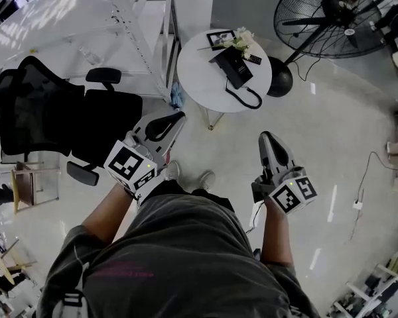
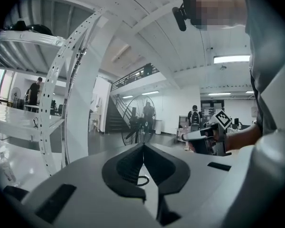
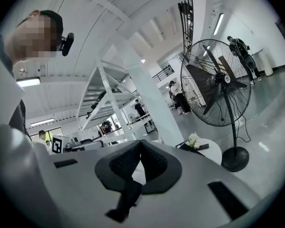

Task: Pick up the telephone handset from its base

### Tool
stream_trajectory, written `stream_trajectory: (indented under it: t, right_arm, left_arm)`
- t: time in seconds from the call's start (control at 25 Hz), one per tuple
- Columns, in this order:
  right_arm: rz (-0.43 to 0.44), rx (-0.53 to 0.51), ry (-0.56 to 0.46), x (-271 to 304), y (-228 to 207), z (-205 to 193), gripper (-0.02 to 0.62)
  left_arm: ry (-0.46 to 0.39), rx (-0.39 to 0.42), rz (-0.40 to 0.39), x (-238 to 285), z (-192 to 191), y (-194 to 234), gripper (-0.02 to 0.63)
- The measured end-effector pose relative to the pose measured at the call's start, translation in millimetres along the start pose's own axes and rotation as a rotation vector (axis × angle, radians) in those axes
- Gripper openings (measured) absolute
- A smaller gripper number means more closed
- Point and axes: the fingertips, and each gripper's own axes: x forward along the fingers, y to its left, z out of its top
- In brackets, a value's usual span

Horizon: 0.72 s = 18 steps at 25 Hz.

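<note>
In the head view the black telephone [image 1: 233, 66] lies on a small round white table [image 1: 205, 78] ahead of me. Its handset rests on the base, and the coiled cord [image 1: 247, 99] loops off toward the table's near edge. Both grippers hang well short of the table, at about waist height, and hold nothing. My left gripper [image 1: 178, 117] [image 2: 143, 145] has its jaws together. My right gripper [image 1: 264, 136] [image 3: 141, 142] also shows its tips meeting. In the right gripper view the table [image 3: 214, 152] appears small and far off, to the right of the jaws.
A framed picture [image 1: 220, 38] and white flowers [image 1: 243, 40] share the table. A large floor fan [image 1: 337, 13] stands right of it, its base [image 1: 279, 77] close to the table. A black office chair [image 1: 43, 111] is at my left and white metal shelving [image 1: 129, 25] behind it.
</note>
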Motion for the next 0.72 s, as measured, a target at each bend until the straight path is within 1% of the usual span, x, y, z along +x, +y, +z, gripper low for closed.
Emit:
stream_trajectory:
  t: [0.36, 0.72]
  right_arm:
    - [0.037, 0.012, 0.007, -23, -33, 9, 0.017]
    - [0.047, 0.025, 0.017, -18, -52, 15, 0.017]
  left_arm:
    - [0.0, 0.0, 0.045, 18, -1, -34, 0.015]
    - [-0.001, -0.004, 0.074, 31, 0, -31, 0.015]
